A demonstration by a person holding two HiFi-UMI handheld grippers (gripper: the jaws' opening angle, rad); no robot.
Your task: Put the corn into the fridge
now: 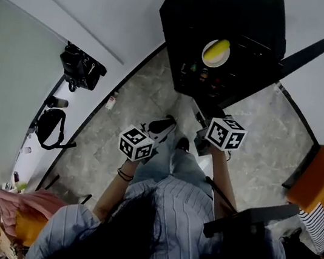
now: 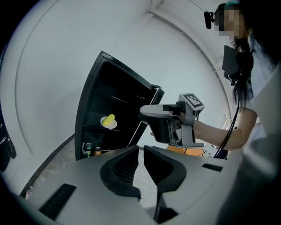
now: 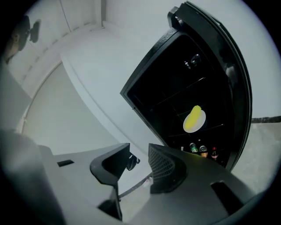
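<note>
The yellow corn (image 1: 217,50) lies on a white plate (image 1: 206,59) on a shelf inside the open black fridge (image 1: 230,14). Both grippers are back from the fridge, over the floor. My left gripper (image 1: 156,132) has its jaws nearly together, with only a thin slit and nothing in it. In the left gripper view (image 2: 141,151) the corn (image 2: 109,117) sits well beyond the tips, and the right gripper (image 2: 147,118) crosses in front of the fridge door. My right gripper (image 3: 139,160) stands open and empty, with the corn (image 3: 193,117) on its plate (image 3: 202,121) far ahead.
Small bottles (image 3: 203,150) stand on the fridge's bottom shelf. The fridge door (image 1: 304,52) swings out to the right. Black bags (image 1: 81,66) rest on a white counter at left. An orange chair (image 1: 319,180) is at right. The person's legs are below the grippers.
</note>
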